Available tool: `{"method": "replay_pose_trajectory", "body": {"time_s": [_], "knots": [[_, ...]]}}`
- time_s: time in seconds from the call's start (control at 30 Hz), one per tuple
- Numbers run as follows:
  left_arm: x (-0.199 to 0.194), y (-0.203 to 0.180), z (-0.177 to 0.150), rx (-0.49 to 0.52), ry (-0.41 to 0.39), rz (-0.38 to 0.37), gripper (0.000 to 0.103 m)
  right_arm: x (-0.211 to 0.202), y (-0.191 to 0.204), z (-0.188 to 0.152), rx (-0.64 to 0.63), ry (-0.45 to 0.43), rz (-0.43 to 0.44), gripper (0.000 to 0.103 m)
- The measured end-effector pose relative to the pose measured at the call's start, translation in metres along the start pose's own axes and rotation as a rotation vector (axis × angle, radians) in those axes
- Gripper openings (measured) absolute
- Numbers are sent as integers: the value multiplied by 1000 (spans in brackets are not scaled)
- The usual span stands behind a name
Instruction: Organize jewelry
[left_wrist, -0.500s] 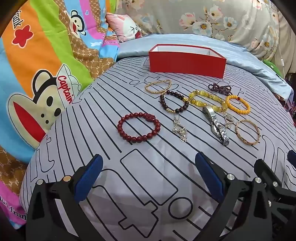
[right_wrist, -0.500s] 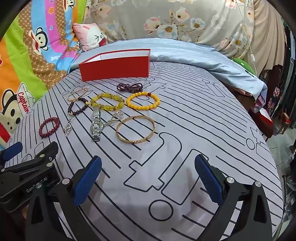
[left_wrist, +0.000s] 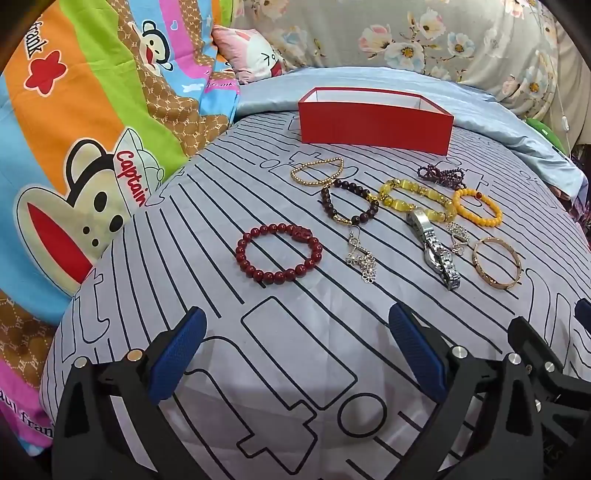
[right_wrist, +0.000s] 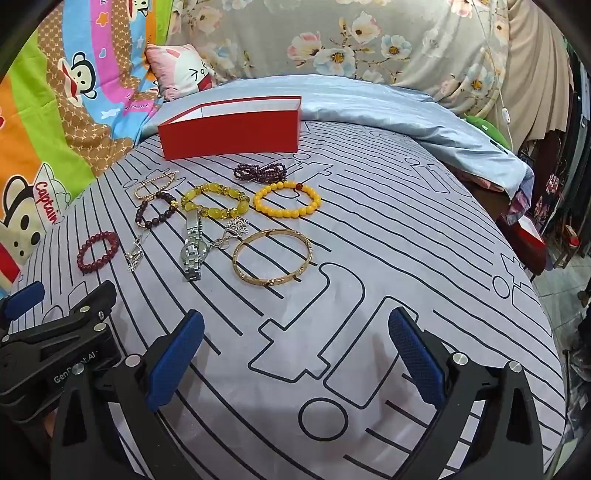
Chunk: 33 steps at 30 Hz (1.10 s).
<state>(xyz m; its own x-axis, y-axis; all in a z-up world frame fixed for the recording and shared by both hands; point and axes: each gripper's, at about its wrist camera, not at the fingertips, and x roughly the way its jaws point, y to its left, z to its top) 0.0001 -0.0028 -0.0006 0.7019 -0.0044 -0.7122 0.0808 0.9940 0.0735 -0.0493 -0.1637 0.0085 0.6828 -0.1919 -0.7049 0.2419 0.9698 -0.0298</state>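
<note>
Nothing has moved since half a second ago: both grippers hang in the same spots over the near edge of the bed cover (left_wrist: 258, 184), and the jewelry lies just as it did.

On the left, the left gripper (left_wrist: 295, 350) has its blue fingers (left_wrist: 177, 354) spread wide and holds nothing. Past it, closest to the left edge of the cover, lies the red bead bracelet (left_wrist: 279, 253), apart from the rest. Next comes the thin gold bead bracelet (left_wrist: 317, 171), touching the dark brown bead bracelet (left_wrist: 349, 203). A small silver flower charm (left_wrist: 360, 258) lies just below those. Then comes the yellow stone bracelet (left_wrist: 415, 201), with the silver watch (left_wrist: 434, 251) touching its near side. A purple bead string (left_wrist: 441, 175) lies behind, near the red box (left_wrist: 375, 122) at the far edge. The box is open on top. Further right sit the orange bead bracelet (left_wrist: 478, 206) and the gold bangle (left_wrist: 496, 264), with a silver clasp piece (left_wrist: 458, 236) between the watch and the bangle.

On the right, the right gripper (right_wrist: 295, 350) is also spread wide and holds nothing.
</note>
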Motion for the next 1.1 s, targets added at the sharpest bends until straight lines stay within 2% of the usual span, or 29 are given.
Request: {"method": "replay_pose_trajectory", "body": {"time_s": [1.1], "knots": [[0, 8, 0, -2, -1, -3, 94, 0, -1, 0, -2, 2, -1, 96]]}}
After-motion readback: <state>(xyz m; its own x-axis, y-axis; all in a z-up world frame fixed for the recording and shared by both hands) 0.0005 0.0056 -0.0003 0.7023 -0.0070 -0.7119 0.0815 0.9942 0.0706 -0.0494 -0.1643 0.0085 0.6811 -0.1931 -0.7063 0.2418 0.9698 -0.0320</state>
